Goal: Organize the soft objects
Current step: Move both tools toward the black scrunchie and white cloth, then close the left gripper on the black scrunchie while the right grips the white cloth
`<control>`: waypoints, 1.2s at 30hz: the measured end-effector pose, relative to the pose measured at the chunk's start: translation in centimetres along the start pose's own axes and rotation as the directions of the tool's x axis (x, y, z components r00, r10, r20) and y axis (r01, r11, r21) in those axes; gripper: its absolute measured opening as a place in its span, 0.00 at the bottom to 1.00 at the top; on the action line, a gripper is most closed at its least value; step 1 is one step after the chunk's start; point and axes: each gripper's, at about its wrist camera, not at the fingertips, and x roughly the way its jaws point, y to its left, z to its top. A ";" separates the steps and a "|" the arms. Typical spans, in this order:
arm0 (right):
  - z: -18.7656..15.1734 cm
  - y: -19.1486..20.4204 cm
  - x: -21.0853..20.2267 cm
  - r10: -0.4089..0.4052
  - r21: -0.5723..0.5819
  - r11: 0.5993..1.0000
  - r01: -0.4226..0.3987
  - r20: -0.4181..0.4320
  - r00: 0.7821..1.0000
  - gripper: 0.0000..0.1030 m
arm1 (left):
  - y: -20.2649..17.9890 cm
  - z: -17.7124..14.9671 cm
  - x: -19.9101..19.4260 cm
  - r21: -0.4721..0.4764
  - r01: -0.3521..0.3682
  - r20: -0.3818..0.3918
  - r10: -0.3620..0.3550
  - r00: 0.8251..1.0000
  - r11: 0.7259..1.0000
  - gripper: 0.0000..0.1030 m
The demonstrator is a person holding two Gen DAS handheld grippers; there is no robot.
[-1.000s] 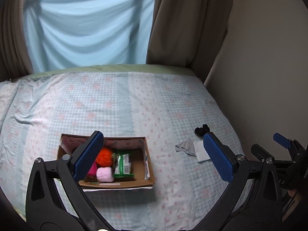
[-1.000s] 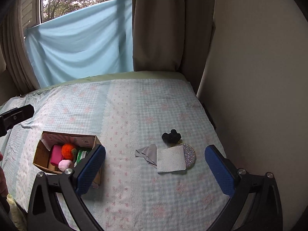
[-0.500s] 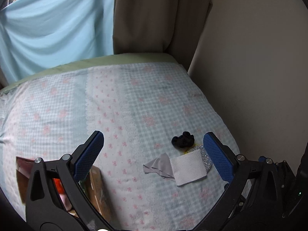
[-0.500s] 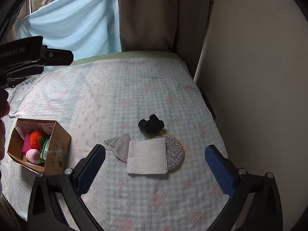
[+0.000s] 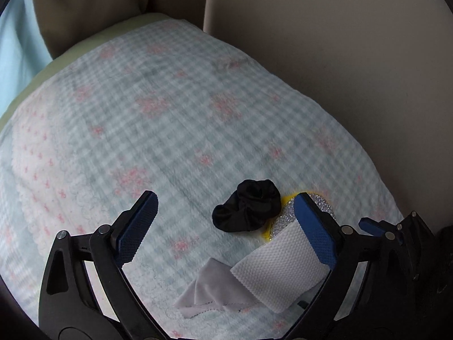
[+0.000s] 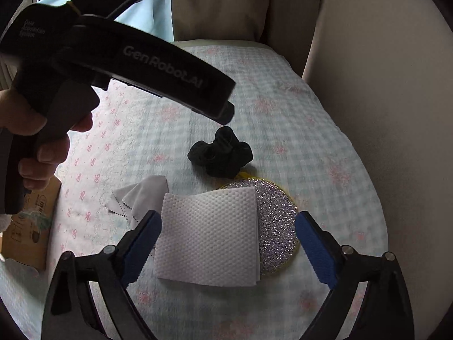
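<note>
A black scrunchie (image 5: 247, 209) (image 6: 222, 153) lies on the checked bedspread (image 5: 175, 119). Beside it lie a white embossed cloth (image 5: 279, 269) (image 6: 211, 233), a glittery silver round sponge with a yellow rim (image 5: 286, 212) (image 6: 276, 221) and a thin grey wipe (image 5: 209, 291) (image 6: 141, 197). My left gripper (image 5: 225, 228) is open, above and just before the scrunchie. My right gripper (image 6: 228, 245) is open, with the white cloth and sponge between its jaws below it. The left gripper's black body (image 6: 136, 65) crosses the upper left of the right wrist view.
A cardboard box (image 6: 31, 226) stands at the left edge of the right wrist view, its contents hidden. A beige wall (image 5: 354, 56) borders the bed on the right. Brown curtains (image 6: 226, 5) and a blue sheet (image 6: 153, 19) hang behind the bed.
Both grippers moved right and closer to the scrunchie, cloth and sponge. The box left the left wrist view. The left gripper's body now crosses the right wrist view.
</note>
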 end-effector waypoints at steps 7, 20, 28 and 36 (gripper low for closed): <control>-1.3 0.1 4.0 0.012 -0.012 1.000 -0.013 -0.050 0.999 0.67 | -0.2 -0.7 6.0 0.037 0.081 -0.105 -0.077 0.992 0.996 0.73; -1.4 1.2 2.9 -0.008 -0.152 0.988 0.005 -0.021 1.000 0.15 | -2.2 -0.8 8.0 0.076 0.084 -0.126 -0.074 0.989 0.994 0.22; -0.4 0.2 1.8 0.009 -0.119 0.993 -0.010 -0.012 1.000 0.10 | -1.8 0.0 5.7 0.046 0.068 -0.094 -0.063 0.994 0.997 0.19; 1.1 0.1 -1.5 0.014 -0.102 0.995 -0.012 0.021 1.000 0.10 | -1.4 0.8 1.3 0.016 0.037 -0.042 -0.036 0.998 0.999 0.19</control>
